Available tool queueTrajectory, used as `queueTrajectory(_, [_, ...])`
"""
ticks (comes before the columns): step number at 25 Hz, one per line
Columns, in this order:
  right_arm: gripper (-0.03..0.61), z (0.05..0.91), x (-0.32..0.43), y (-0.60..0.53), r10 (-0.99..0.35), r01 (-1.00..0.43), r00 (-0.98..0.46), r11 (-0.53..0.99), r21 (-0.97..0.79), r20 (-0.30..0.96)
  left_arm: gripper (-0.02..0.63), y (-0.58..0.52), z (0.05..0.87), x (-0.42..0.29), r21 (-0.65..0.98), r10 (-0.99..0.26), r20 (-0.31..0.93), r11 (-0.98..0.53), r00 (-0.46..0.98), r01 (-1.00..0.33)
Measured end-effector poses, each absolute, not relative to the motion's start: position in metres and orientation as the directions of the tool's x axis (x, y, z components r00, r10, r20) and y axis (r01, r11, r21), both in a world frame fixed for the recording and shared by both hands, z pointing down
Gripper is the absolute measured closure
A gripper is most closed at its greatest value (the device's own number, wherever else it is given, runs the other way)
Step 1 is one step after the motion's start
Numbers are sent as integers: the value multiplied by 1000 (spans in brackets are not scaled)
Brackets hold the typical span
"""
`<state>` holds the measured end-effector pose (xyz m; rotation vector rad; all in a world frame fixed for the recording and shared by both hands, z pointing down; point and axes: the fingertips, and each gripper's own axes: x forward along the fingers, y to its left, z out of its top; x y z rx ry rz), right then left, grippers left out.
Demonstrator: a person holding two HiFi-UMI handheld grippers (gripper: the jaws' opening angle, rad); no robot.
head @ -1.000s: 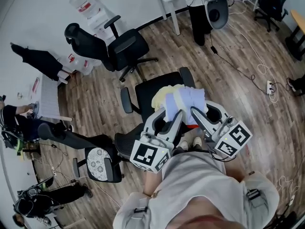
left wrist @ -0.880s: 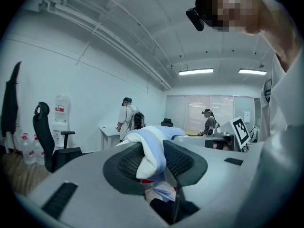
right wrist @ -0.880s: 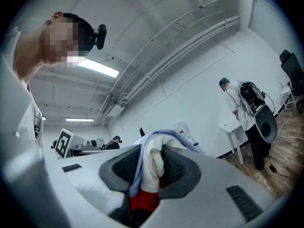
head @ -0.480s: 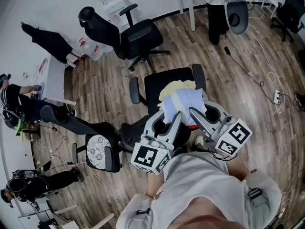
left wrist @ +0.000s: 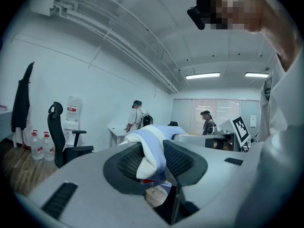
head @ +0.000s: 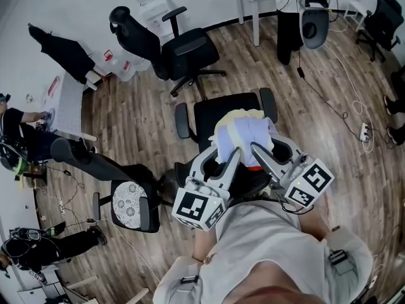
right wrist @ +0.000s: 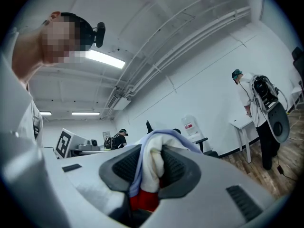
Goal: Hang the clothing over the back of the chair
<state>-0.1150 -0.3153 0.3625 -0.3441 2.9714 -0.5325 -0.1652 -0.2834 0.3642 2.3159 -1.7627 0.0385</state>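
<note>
Above wood floor, with left claw and right claw each clamped on the bundled clothing at frame centre over the black chair, better to carry level, spread the cloth wide, then lower evenly across the backrest.

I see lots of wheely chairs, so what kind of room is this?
Probably an office or lab workroom: black swivel chairs on a wood floor, a white desk by the wall, and a water cooler.

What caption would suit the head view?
Left tongs and right tongs clamp a bundled pale-blue-and-cream cloth garment above a black office chair.
</note>
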Motion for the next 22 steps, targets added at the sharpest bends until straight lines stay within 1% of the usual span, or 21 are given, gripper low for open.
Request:
queueTrajectory(4, [466, 362, -130, -306, -238, -205, -970, 911, -357, -52, 477, -274, 363, -180, 170, -948, 154, -251, 277, -953])
queueTrajectory(9, [466, 356, -146, -295, -239, -217, -970, 923, -319, -34, 476, -263, 359, -196, 183, -947, 129, -269, 294, -946])
queueTrajectory(16, [466, 351, -154, -285, -277, -264, -961, 918, -295, -1, 477, -254, 355, -203, 188, -936, 112, -309, 333, -932])
queueTrajectory(22, [466, 351, -157, -285, -327, -325, -945, 919, -222, 27, 477, -253, 354, -204, 181, -930, 111, -327, 350, -928])
